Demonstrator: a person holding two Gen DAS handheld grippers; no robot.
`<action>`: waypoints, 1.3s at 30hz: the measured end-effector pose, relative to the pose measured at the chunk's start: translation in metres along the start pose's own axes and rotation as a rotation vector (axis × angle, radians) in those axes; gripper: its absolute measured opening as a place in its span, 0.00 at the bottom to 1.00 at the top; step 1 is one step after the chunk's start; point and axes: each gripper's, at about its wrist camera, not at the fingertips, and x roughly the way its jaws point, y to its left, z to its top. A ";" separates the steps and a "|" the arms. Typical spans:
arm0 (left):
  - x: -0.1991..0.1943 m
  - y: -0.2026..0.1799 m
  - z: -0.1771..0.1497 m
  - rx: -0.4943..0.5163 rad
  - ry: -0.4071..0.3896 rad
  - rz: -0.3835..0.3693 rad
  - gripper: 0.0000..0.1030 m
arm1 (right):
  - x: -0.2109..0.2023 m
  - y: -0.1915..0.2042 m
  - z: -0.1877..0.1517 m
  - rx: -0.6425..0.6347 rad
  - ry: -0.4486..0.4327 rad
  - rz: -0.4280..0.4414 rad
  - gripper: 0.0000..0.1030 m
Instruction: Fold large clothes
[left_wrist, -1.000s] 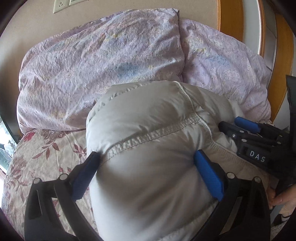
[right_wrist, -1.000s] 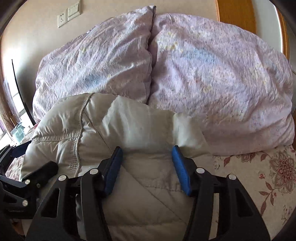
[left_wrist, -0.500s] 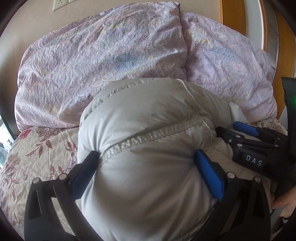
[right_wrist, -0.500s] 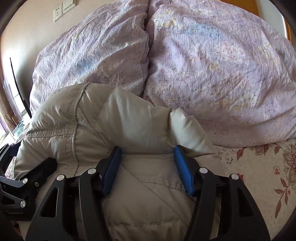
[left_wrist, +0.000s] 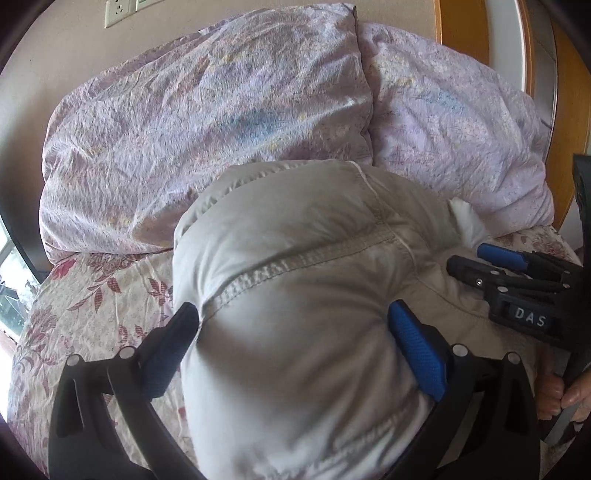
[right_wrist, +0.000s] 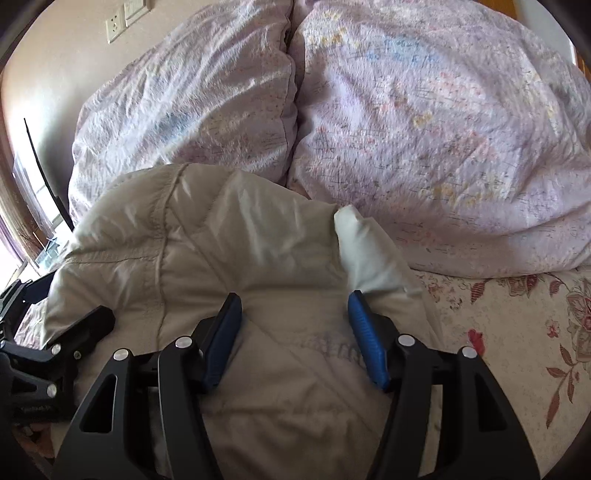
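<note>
A puffy beige padded jacket lies bundled on the bed, its far end against two lilac pillows; it also shows in the right wrist view. My left gripper clamps a thick fold of it between wide-set blue pads. My right gripper clamps the jacket's right part the same way, next to a white lining flap. The right gripper shows at the right edge of the left wrist view. The left gripper shows at the left edge of the right wrist view.
Two crumpled lilac pillows lean on the beige wall at the bed's head. A floral sheet covers the bed. A wooden headboard post stands at the right, a window at the left.
Both grippers have pushed the held jacket forward, so its far end now presses closer against the pillows. The grips have not changed.
</note>
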 end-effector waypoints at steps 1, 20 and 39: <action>-0.006 0.005 0.001 -0.001 -0.006 -0.004 0.98 | -0.012 0.001 -0.005 -0.008 -0.011 0.010 0.60; 0.039 0.012 -0.002 -0.010 0.045 0.023 0.98 | 0.004 -0.013 -0.029 0.018 0.049 0.017 0.66; 0.013 0.037 -0.013 -0.158 0.073 -0.086 0.98 | -0.018 -0.018 -0.034 0.141 0.059 -0.015 0.69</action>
